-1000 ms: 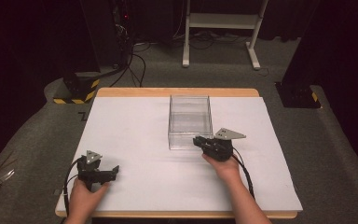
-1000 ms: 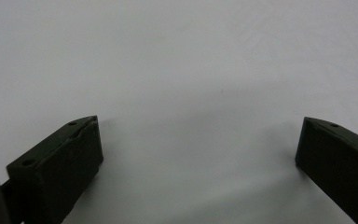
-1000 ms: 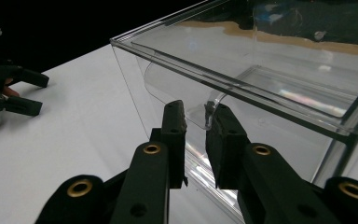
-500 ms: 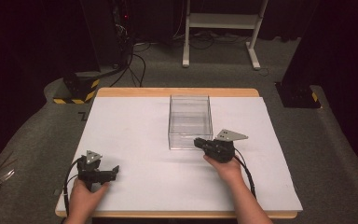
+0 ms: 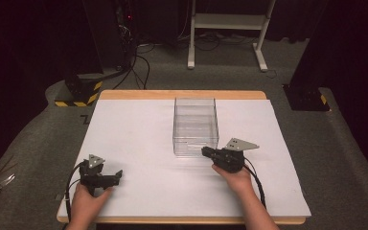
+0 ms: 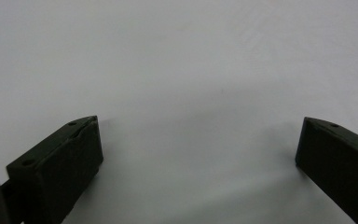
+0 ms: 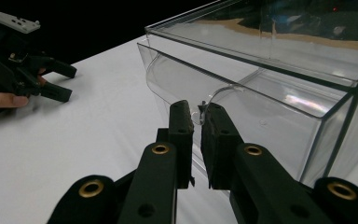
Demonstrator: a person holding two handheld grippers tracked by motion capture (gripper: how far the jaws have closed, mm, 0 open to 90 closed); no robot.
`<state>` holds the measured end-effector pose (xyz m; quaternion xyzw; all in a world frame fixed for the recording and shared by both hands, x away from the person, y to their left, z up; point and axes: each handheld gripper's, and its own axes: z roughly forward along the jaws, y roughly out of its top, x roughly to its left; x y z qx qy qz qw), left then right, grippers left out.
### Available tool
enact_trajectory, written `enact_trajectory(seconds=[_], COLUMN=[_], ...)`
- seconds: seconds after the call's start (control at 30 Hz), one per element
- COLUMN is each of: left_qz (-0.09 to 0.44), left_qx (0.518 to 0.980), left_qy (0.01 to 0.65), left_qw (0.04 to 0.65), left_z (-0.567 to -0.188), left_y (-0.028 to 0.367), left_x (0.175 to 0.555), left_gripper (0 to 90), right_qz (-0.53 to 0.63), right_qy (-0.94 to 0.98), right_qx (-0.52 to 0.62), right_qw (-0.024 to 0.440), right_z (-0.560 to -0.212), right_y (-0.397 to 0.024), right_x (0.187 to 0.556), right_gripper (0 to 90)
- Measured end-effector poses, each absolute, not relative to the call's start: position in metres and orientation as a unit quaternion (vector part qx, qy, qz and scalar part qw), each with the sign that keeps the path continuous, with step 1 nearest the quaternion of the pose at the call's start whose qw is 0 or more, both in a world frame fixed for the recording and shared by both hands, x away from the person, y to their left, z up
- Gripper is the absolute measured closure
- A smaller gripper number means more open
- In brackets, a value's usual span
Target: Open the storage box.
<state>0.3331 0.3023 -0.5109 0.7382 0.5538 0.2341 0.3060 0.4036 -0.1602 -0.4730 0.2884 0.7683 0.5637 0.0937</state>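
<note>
A clear plastic box (image 5: 195, 125) stands open-topped in the middle of the white-covered table (image 5: 139, 129). My right gripper (image 5: 204, 152) is at its near right corner. In the right gripper view its jaws (image 7: 198, 112) are shut on the box's thin front wall (image 7: 242, 112), right at a curved cut-out in its top edge. My left gripper (image 5: 118, 176) rests near the table's front left, held by a hand. Its jaws (image 6: 198, 135) stand wide open over bare white surface with nothing between them. The left gripper (image 7: 67, 84) also appears far off in the right gripper view.
The box looks empty inside. Beyond the table's far edge stand a white frame's legs (image 5: 258, 52), cables and a yellow-and-black striped base (image 5: 79, 93) on the grey floor. A dark block (image 5: 306, 98) sits at the far right.
The right gripper has edged slightly toward the near side at the box's front wall. The left hand and its gripper have stayed put.
</note>
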Motion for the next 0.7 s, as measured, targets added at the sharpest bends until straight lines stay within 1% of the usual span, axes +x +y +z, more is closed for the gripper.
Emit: enact_trajectory(seconds=[0.7], left_qz=[0.234], left_qx=[0.739], left_qy=[0.553], left_qw=[0.306], left_z=[-0.511], left_y=[0.302], left_x=[0.333], left_gripper=[0.7], right_qz=[0.564], right_qy=[0.773], right_qx=[0.277], right_qw=[0.086], right_z=[-0.473], right_y=[-0.165], right_x=[0.379], right_gripper=[84.5])
